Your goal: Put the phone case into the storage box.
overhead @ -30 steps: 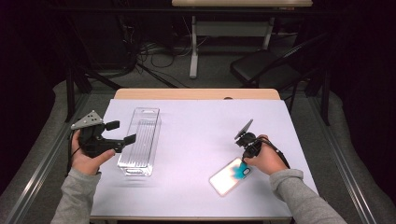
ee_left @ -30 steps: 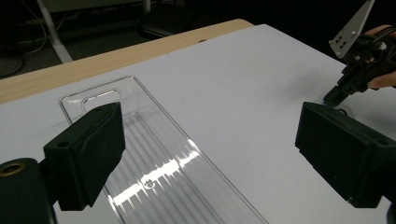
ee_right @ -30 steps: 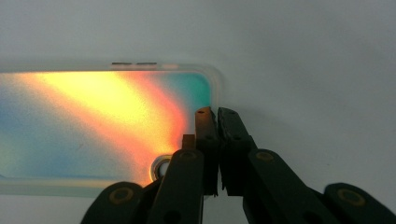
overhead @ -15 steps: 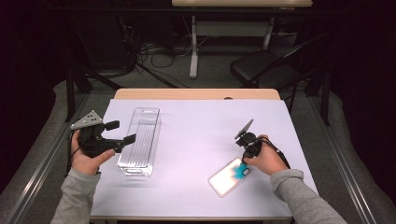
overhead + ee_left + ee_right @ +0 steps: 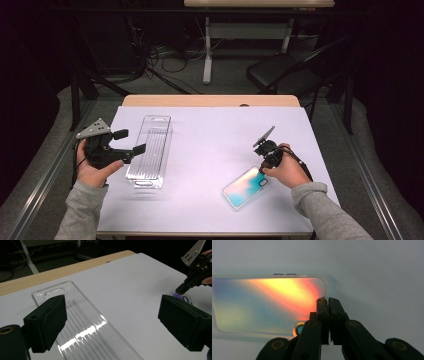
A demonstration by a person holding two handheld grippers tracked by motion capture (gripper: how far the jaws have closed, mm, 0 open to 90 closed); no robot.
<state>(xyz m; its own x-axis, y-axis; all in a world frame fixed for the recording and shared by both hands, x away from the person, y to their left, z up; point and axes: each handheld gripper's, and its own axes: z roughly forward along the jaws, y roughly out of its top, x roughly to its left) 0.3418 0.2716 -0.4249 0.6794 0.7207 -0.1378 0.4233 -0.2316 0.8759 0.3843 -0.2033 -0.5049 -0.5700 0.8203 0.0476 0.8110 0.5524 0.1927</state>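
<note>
Left gripper [image 5: 131,141] held level in the left hand [image 5: 92,167], fingers spread wide; right gripper [image 5: 262,170] tilted downward, fingers pressed together.

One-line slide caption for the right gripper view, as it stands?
Right gripper, jaws closed, tips at the corner of an iridescent phone case lying flat on the white table.

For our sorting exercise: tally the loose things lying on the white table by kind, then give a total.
Clear plastic tray: 1
Iridescent phone case: 1
Total: 2
</note>
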